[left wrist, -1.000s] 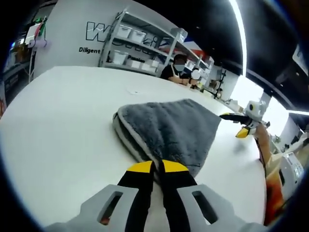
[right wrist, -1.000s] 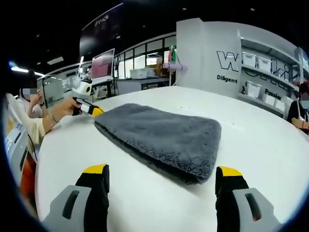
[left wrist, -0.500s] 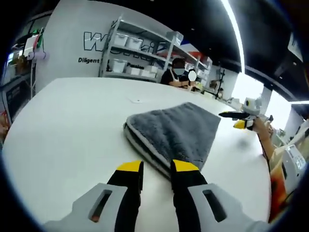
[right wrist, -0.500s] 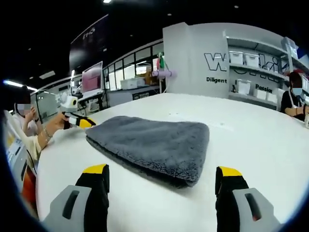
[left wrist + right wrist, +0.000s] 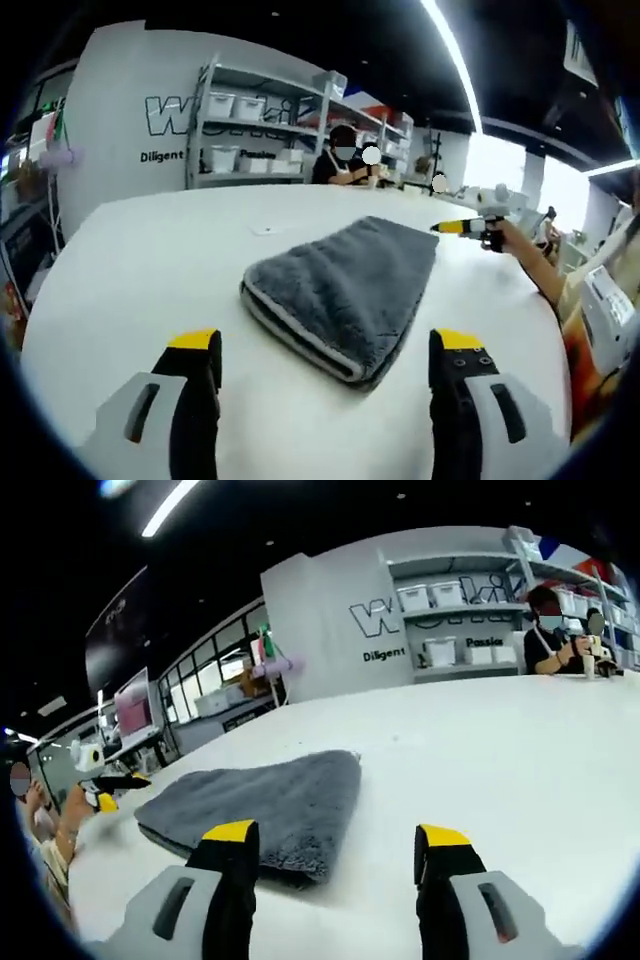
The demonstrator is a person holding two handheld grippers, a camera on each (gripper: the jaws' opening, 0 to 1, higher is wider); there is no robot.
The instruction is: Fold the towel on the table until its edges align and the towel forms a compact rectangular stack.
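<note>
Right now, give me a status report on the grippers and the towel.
Left gripper open, holding nothing. Right gripper open, holding nothing. Grey towel folded flat on the white table, touching neither gripper. Nothing in the way.

Shelves [image 5: 262,120] hold white bins; a seated person [image 5: 340,165] beside.

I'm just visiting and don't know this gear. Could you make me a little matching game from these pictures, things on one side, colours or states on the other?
Things:
1. towel
2. table
3. left hand-held gripper
4. storage bins

States:
A. white, bare surface
B. open, yellow-tipped jaws
C. grey, folded flat
D. sitting on wall shelves

Pairs: 1-C, 2-A, 3-B, 4-D
</note>
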